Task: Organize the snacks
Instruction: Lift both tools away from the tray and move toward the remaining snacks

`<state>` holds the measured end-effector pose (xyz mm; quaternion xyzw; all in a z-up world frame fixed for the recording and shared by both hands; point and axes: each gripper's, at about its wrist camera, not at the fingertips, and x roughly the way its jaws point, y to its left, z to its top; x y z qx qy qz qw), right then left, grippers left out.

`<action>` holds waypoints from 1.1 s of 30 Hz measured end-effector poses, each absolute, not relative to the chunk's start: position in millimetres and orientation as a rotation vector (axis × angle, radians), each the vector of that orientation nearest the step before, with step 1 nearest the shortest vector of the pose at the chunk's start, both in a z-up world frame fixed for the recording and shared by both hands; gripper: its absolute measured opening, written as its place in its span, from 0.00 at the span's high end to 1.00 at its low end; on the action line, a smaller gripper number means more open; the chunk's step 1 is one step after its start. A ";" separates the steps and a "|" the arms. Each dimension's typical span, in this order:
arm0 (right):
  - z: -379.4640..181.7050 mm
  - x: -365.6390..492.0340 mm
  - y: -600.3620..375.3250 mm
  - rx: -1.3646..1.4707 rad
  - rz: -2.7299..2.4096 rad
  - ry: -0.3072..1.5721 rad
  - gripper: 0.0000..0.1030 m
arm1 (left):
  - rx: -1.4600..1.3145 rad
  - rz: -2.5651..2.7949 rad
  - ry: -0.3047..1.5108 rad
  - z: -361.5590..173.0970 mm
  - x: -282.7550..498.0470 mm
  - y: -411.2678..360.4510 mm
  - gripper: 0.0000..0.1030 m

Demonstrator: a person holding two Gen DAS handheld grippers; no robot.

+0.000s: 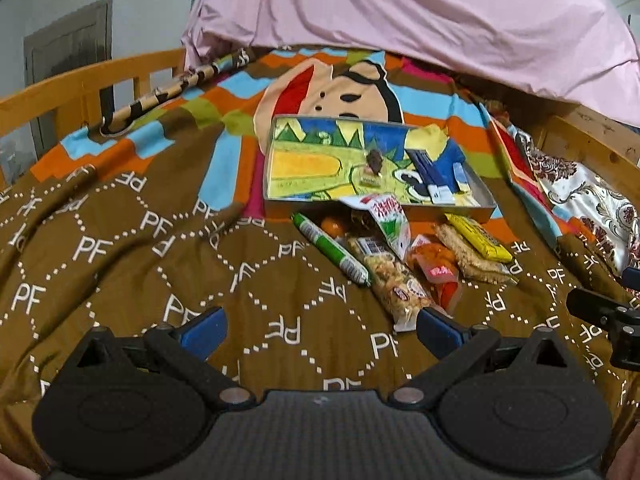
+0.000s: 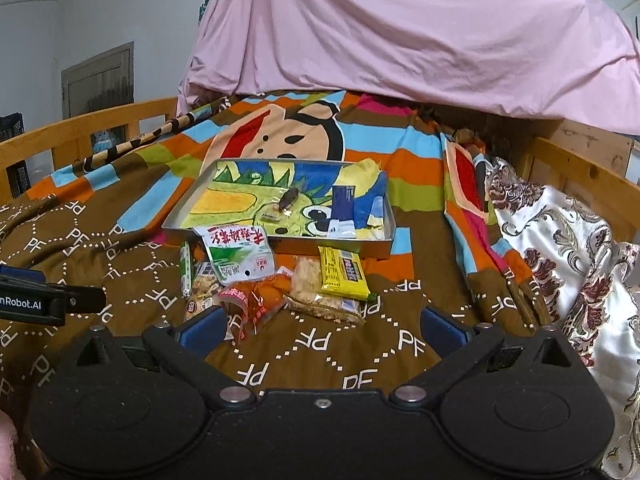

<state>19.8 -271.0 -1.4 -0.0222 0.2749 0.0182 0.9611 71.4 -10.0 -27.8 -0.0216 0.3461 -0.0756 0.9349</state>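
A shallow metal tray (image 1: 486, 204) (image 2: 390, 246) with a cartoon lining lies on the bed and holds a small dark snack (image 1: 375, 160) (image 2: 289, 197) and a blue packet (image 1: 430, 168) (image 2: 343, 202). In front of it lies a heap of snacks: a green stick (image 1: 334, 250), a white-green packet (image 2: 238, 256), a peanut bar (image 1: 394, 276), an orange packet (image 2: 260, 300), a cracker pack (image 2: 312, 292) and a yellow bar (image 1: 478, 236) (image 2: 342, 272). My left gripper (image 1: 320, 326) is open, left of the heap. My right gripper (image 2: 320, 326) is open, just short of the heap.
The bed has a brown patterned blanket (image 1: 120, 248) and wooden rails (image 1: 80, 88) (image 2: 592, 168). A pink sheet (image 2: 400, 40) hangs behind the tray. A floral cushion (image 2: 560, 240) lies at the right.
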 end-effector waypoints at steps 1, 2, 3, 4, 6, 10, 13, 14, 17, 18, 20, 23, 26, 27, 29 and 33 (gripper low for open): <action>-2.0 20.7 -271.4 -0.043 0.037 0.562 0.01 | -0.045 -0.156 0.717 -28.7 72.8 -10.1 0.00; -2.8 21.7 -271.6 -0.042 0.037 0.567 0.01 | -0.044 -0.157 0.725 -29.6 74.0 -11.0 0.00; -3.7 22.6 -271.7 -0.042 0.036 0.572 0.01 | -0.044 -0.158 0.734 -30.5 75.3 -11.3 0.00; -4.8 23.9 -271.7 -0.042 0.035 0.580 0.01 | -0.044 -0.161 0.745 -31.1 77.1 -12.3 0.00; -6.9 26.3 -272.1 -0.043 0.033 0.592 0.01 | -0.046 -0.169 0.768 -33.1 80.8 -13.4 0.00; -11.7 32.9 -273.8 -0.033 0.026 0.627 0.01 | -0.057 -0.189 0.817 -38.3 90.9 -14.8 0.00; -14.9 37.4 -275.9 -0.021 0.024 0.648 0.01 | -0.057 -0.199 0.847 -43.0 99.3 -18.1 0.00; -15.8 39.0 -276.6 -0.018 0.023 0.654 0.01 | -0.054 -0.203 0.858 -44.6 102.5 -20.0 0.00; -18.7 43.4 -278.7 -0.005 0.021 0.671 0.01 | -0.025 -0.230 0.870 -47.7 109.3 -25.8 0.00; -19.5 44.8 -279.3 -0.001 0.020 0.675 0.01 | -0.020 -0.238 0.870 -48.4 111.2 -27.6 0.00; -20.7 47.2 -280.4 0.006 0.022 0.680 0.01 | -0.002 -0.247 0.870 -50.0 115.9 -31.4 0.00; -23.0 51.8 -282.1 0.015 0.021 0.693 0.01 | 0.021 -0.260 0.868 -52.9 121.6 -36.5 0.00; -25.8 57.0 -284.4 0.019 0.021 0.706 0.01 | 0.037 -0.273 0.869 -56.4 126.9 -40.4 0.00; -26.4 58.9 -285.2 0.020 0.020 0.709 0.01 | 0.043 -0.276 0.870 -58.1 128.6 -41.6 0.00; -27.6 62.7 -286.7 0.018 0.019 0.714 0.01 | 0.047 -0.279 0.872 -61.0 131.4 -43.1 0.00; -30.5 70.0 -288.4 0.010 0.018 0.727 0.01 | 0.041 -0.282 0.870 -64.9 136.5 -44.2 0.00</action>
